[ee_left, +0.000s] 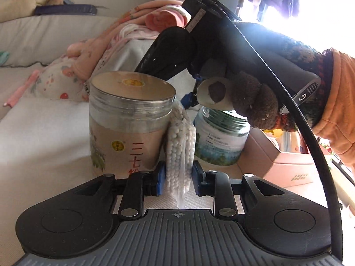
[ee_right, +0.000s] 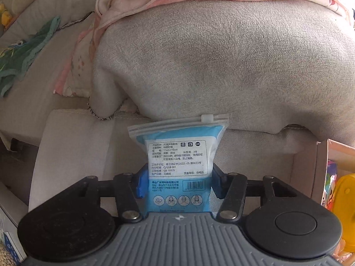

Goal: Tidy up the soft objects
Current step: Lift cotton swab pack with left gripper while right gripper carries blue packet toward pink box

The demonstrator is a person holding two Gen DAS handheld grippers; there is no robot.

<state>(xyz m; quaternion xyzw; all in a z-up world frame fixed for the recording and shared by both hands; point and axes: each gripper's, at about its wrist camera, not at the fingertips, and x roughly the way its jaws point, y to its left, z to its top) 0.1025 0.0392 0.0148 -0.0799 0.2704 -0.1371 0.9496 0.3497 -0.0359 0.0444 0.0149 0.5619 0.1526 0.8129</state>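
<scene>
Left hand-held gripper [ee_left: 178, 177] pinching clear bag of white beads [ee_left: 180, 150]; right hand-held gripper [ee_right: 177, 184] pinching blue zip-top pouch [ee_right: 178, 161]. Best kept gently squeezed, lowered slowly.

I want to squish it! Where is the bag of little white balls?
In the left wrist view, the bag of white balls is pinched in the left gripper, beside the tall tin.

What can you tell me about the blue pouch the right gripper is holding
The blue pouch is a soft clear-plastic zip bag with a white slider at its top edge, standing upright. Blue and white contents fill it. A white label with black print, a barcode and small face icons faces the camera. The right gripper is shut on its lower half, pads pressing both sides. Behind it lies a grey cushion; whether they touch is unclear.
</scene>
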